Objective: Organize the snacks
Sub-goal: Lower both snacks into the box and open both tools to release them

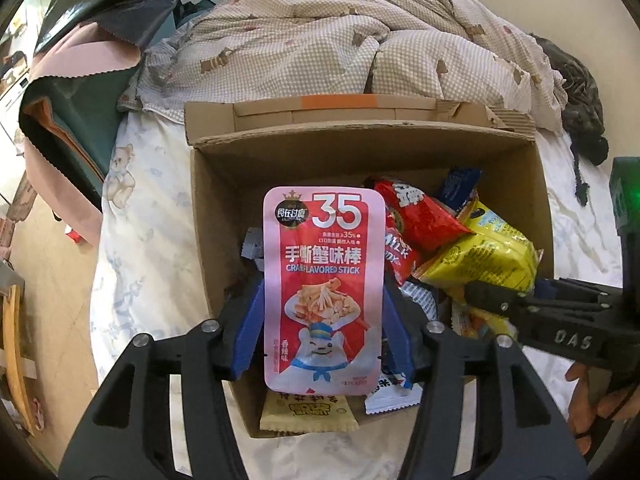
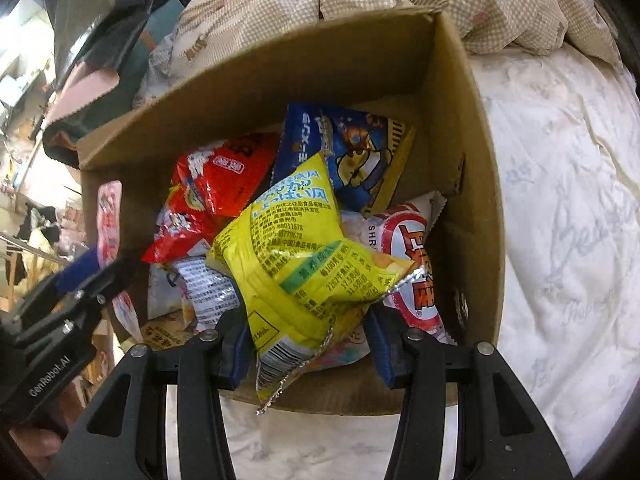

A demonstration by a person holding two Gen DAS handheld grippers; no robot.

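My left gripper (image 1: 324, 296) holds a pink and red crab stick packet (image 1: 324, 264) upright over the open cardboard box (image 1: 208, 220). Its blue pads (image 1: 252, 332) touch both long edges of the packet. In the right wrist view, my right gripper (image 2: 306, 320) is shut on the lower end of a yellow snack bag (image 2: 288, 256), which hangs over the box's (image 2: 460, 128) right half. Under it lie a red bag (image 2: 216, 184), a blue bag (image 2: 352, 152) and a white and red bag (image 2: 412, 248). The left gripper (image 2: 92, 268) shows at the left edge, over the box's left side.
The box sits on a bed with a white patterned sheet (image 2: 560, 208). A rumpled checked quilt (image 1: 340, 40) lies behind it. Dark and pink bags (image 1: 80, 60) are piled at the left. Small packets (image 1: 308, 412) lie at the box's near end. A person's hand (image 1: 584, 400) holds the right gripper.
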